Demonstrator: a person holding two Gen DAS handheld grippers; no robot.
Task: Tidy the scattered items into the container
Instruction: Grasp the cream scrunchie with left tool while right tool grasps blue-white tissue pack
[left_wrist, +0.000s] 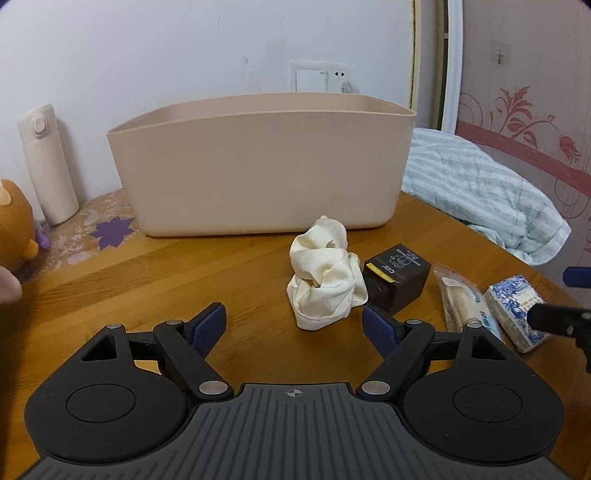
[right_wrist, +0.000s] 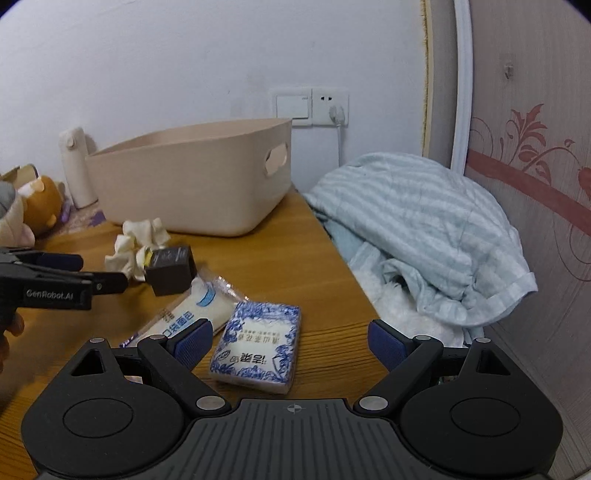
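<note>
A beige plastic bin (left_wrist: 262, 162) (right_wrist: 192, 181) stands at the back of the wooden table (left_wrist: 147, 273). In front of it lie a crumpled cream cloth (left_wrist: 323, 275) (right_wrist: 138, 245), a dark brown box (left_wrist: 397, 280) (right_wrist: 170, 269), a clear food packet (left_wrist: 461, 302) (right_wrist: 195, 306) and a blue-and-white tissue pack (left_wrist: 513, 310) (right_wrist: 258, 345). My left gripper (left_wrist: 295, 325) is open, just short of the cloth, nothing between its fingers. My right gripper (right_wrist: 290, 347) is open, with the tissue pack lying between its jaws, nearer the left pad and apart from both.
A cream flask (left_wrist: 48, 162) (right_wrist: 77, 166) and a brown plush toy (left_wrist: 14, 229) (right_wrist: 42, 206) sit at the back left. A striped pale-blue blanket (left_wrist: 480, 195) (right_wrist: 417, 229) lies past the table's right edge. Wall sockets (right_wrist: 314, 105) sit behind the bin.
</note>
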